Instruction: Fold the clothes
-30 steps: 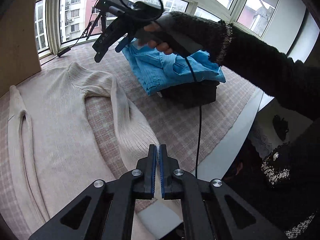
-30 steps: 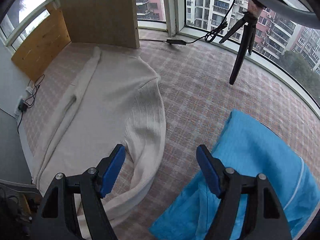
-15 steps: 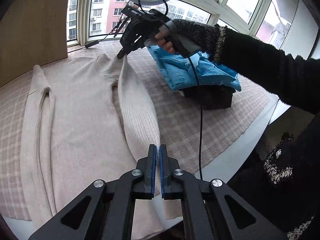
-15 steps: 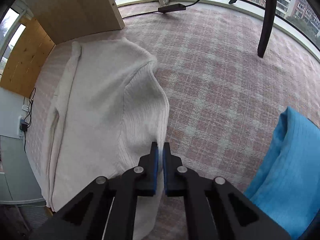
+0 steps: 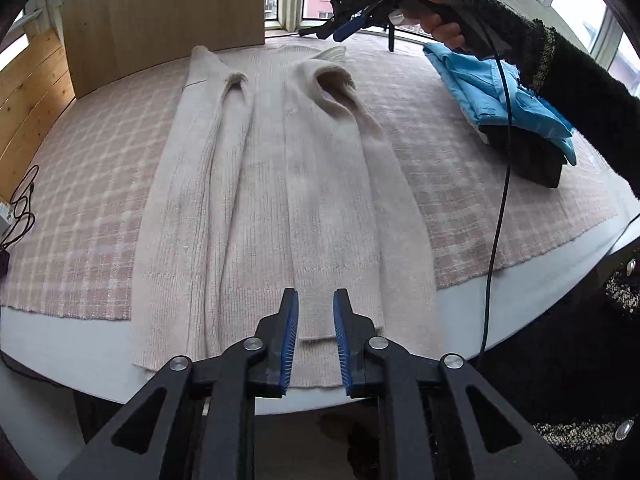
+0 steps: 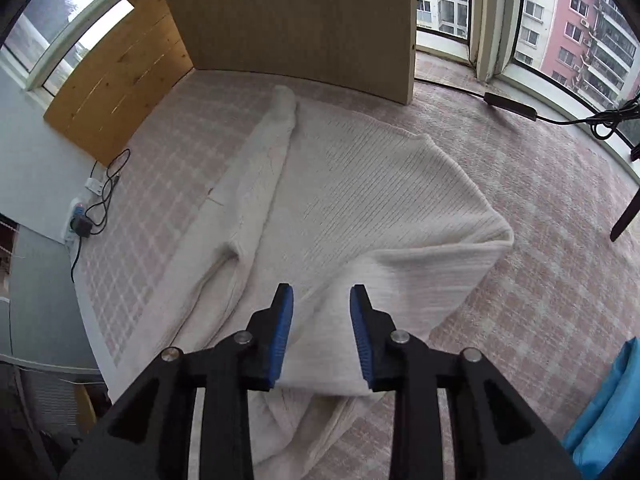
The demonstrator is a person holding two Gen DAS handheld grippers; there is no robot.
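Observation:
A cream ribbed sweater (image 5: 280,184) lies flat on the pink checked table cover (image 5: 100,184), its right sleeve folded in along the body. My left gripper (image 5: 315,338) is open and empty just above the sweater's hem at the table's near edge. My right gripper (image 6: 321,332) is open and empty above the folded sleeve near the shoulder; the sweater (image 6: 360,216) fills that view. The right gripper also shows in the left wrist view (image 5: 340,30), held in a hand above the sweater's collar.
A folded blue garment (image 5: 500,84) lies on a black box (image 5: 528,156) at the right; it also shows in the right wrist view (image 6: 608,412). A wooden board (image 5: 168,16) stands behind the sweater. A power strip with cables (image 6: 82,220) sits at the left edge. A black tripod leg (image 6: 624,216) stands right.
Both grippers were shut on the right sleeve half a second ago and have opened, letting it go. The sleeve now lies folded over the sweater's body. The left gripper has pulled back to the hem.

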